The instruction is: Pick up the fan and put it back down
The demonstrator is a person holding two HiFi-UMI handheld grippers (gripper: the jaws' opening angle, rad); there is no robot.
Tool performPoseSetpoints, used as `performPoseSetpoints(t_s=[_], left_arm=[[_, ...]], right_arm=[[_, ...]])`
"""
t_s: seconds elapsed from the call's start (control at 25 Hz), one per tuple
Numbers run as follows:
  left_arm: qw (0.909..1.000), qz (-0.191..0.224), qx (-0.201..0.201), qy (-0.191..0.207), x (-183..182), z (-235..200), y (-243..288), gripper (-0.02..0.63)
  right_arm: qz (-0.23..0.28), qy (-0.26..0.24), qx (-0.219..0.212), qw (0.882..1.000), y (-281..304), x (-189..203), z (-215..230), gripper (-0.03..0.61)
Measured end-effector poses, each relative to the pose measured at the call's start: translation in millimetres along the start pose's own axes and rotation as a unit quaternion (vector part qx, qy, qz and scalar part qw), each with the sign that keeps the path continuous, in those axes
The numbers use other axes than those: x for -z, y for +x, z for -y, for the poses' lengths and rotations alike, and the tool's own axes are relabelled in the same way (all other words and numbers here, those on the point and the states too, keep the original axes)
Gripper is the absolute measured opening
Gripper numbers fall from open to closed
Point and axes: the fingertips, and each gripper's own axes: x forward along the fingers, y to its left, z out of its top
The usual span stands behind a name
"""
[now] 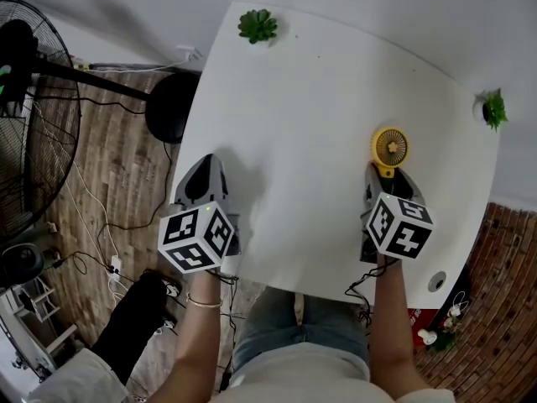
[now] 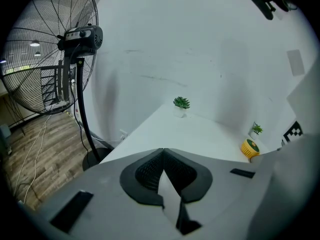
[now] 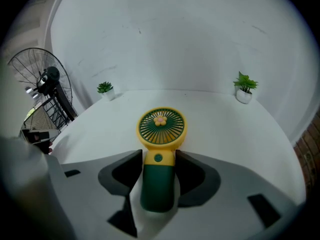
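White table (image 1: pixel 319 99): fan (image 3: pixel 161 126) tight inside right gripper (image 3: pixel 158 157)

Fan (image 3: pixel 159 156): yellow head, green grille, pink centre, dark green handle. Table (image 1: pixel 310 99) white. Left gripper (image 1: pixel 210 162) and right gripper (image 1: pixel 384 173) grey, with black pads (image 3: pixel 122 173) and black-white checked cubes (image 1: pixel 197 235). Floor (image 1: pixel 109 183) brown wood.

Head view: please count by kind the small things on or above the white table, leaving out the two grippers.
handheld fan: 1
potted plants: 2, the far plant and the right plant
Total: 3
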Motion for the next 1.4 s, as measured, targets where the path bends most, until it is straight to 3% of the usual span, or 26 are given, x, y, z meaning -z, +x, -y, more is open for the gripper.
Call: performPoseSetpoints(t_s=[0.48,0.8,1.2,1.4], left_arm=[[1.0000,0.003,-0.004,0.005,-1,7,-7,0.012],[0.9995,0.024,0.002,0.018,-23,22,-18,0.012],[0.9951,0.083,0.039,0.036,-75,66,-47,0.012],[0.9883,0.122,0.077,0.050,-112,104,-55,0.012]], right_arm=[[0.010,0.003,-0.012,1.000,-5,-2,3,0.227],[0.034,-0.005,-0.019,0.999,-25,-16,2,0.229],[0.124,0.002,0.014,0.992,-94,-60,31,0.189],[0.196,0.012,0.033,0.980,-141,-94,48,0.107]])
